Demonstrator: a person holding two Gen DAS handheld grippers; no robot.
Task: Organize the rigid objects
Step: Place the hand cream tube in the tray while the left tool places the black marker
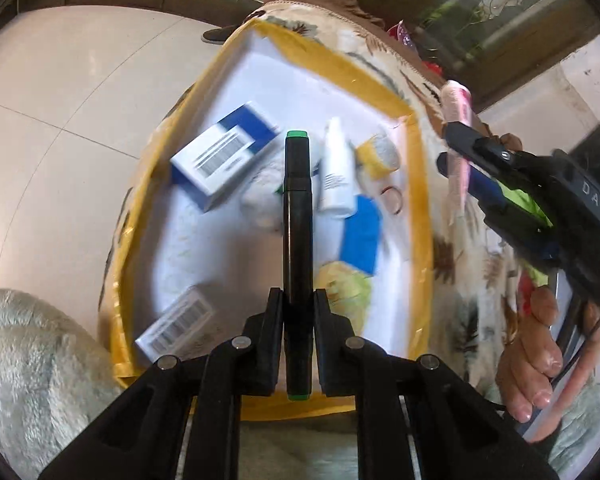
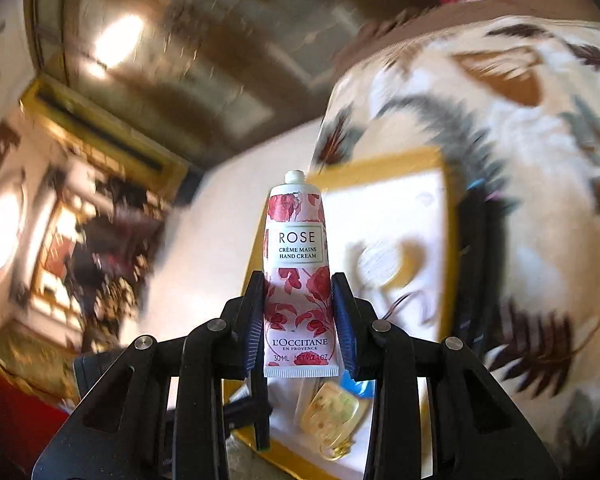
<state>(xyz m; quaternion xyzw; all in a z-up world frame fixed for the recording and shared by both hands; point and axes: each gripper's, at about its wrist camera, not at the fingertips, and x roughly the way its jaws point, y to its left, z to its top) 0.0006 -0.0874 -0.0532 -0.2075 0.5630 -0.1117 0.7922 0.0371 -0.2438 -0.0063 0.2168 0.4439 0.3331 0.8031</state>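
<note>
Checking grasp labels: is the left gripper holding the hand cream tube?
No, the left gripper has its fingers shut on a black marker with green ends.

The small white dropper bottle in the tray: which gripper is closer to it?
Left. The left gripper, clamping a black marker, hangs right over the bottle; the right gripper, holding a pink tube, is beyond the tray's yellow rim.
</note>
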